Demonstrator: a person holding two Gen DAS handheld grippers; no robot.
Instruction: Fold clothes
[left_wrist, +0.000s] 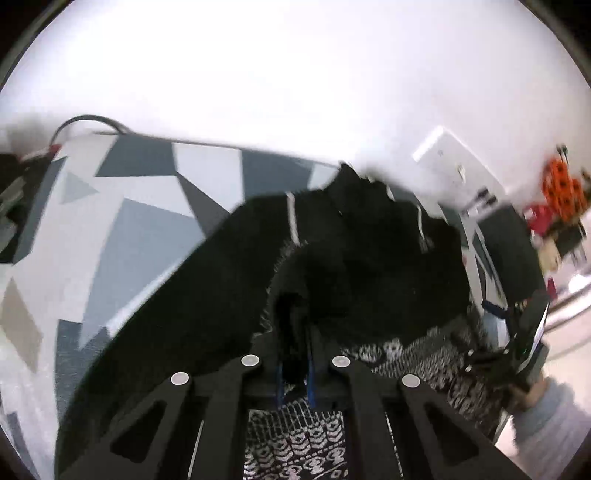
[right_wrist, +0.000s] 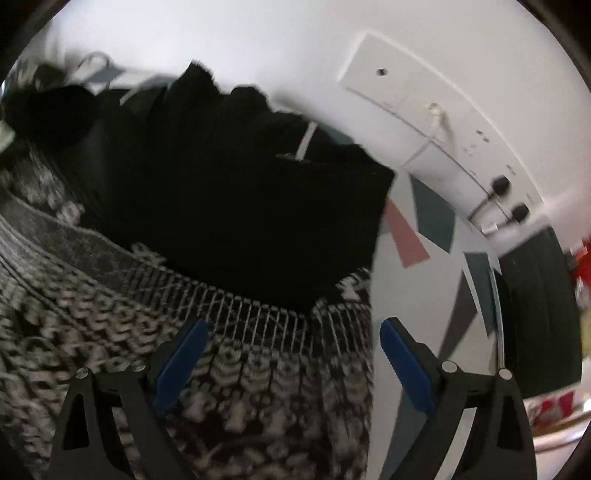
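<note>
- Gripping a bunched fold of the black garment (left_wrist: 332, 266), my left hand-held gripper (left_wrist: 295, 373) has its blue pads pressed close together with dark cloth pinched between them; I judge I hold it up here to carry that edge across for a fold.
- The garment drapes from the pinch down over the worktop (left_wrist: 122, 229), whose cover shows grey, white and blue angular shapes, and it lies partly on a black-and-white patterned cloth (left_wrist: 295, 443) beneath my gripper.
- To the right, my right hand-held gripper (right_wrist: 291, 365) hangs with its jaws spread wide and nothing between the blue pads (right_wrist: 181, 365); it hovers above the patterned cloth just beside the garment's lower edge (right_wrist: 258, 229), probably placed to take the opposite corner.
- A white wall panel (right_wrist: 424, 122) with plugs sits beyond the worktop.
- I can read no brand, label or writing anywhere; motion blur hides fine detail.
</note>
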